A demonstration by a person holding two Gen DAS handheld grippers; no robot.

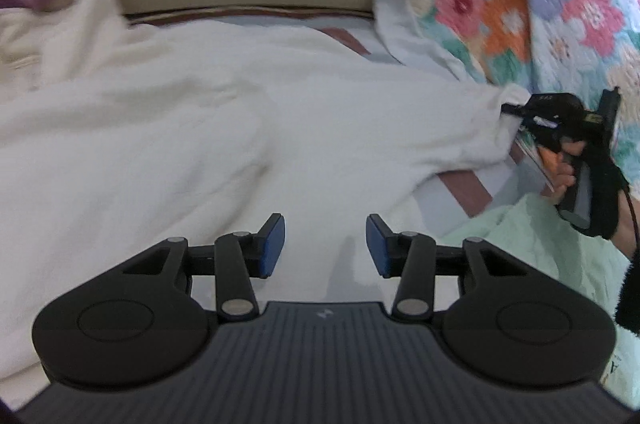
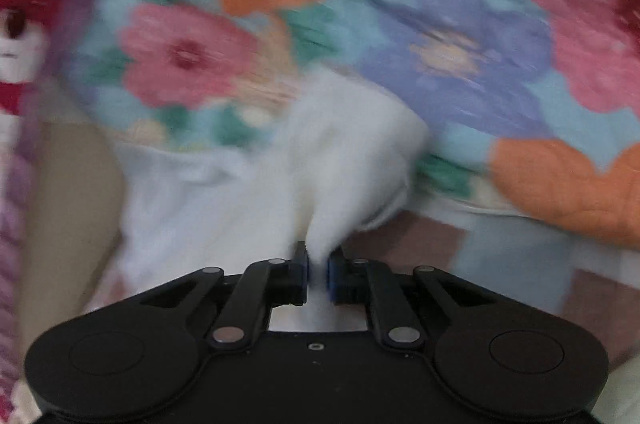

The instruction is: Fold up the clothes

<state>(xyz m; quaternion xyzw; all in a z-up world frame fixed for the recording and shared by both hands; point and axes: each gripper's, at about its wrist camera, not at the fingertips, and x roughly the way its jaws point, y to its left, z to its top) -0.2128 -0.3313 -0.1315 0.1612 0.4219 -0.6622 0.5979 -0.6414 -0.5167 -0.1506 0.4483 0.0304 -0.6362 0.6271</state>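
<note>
The white garment (image 1: 248,112) lies spread and rumpled across the bed (image 1: 464,196), beside the floral quilt (image 1: 560,4). Its right end is clamped between the pads of the right gripper (image 2: 318,270) and drawn taut. The left gripper (image 1: 326,248) is held spread above the near hem, with nothing between its pads. For a clean fold, tension should be kept even and the pinched end carried low, so that edges can be aligned.

Left tongs (image 1: 326,246) held level, jaws wide apart, nothing between the blue pads (image 1: 273,244). Right tongs (image 2: 318,274) pinched tight on white cloth (image 2: 352,152), gripped in a hand (image 1: 570,164) with a black wrist strap.
</note>
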